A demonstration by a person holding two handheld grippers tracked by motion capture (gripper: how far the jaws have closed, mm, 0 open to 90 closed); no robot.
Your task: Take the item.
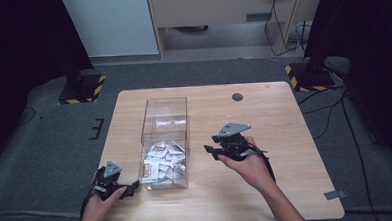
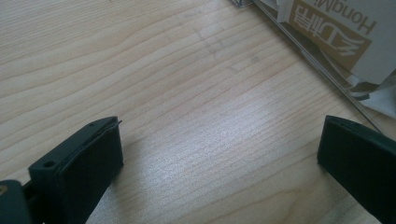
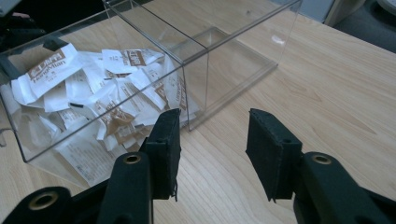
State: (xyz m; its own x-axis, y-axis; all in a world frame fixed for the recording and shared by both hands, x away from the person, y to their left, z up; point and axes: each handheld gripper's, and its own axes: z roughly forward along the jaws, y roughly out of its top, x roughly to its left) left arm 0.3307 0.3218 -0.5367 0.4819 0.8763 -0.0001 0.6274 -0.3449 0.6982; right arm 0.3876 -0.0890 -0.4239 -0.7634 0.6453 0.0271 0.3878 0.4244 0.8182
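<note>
While sachets [image 1: 162,161] fill its near compartment, clear box [image 1: 165,108], far compartment bare

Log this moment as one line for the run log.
left claw: open, empty | right claw: open, empty, beside clear box | packets: in near compartment

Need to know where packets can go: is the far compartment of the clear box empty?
Empty. The far compartment shows only bare clear floor; the packets all lie in the near compartment, behind the divider.
</note>
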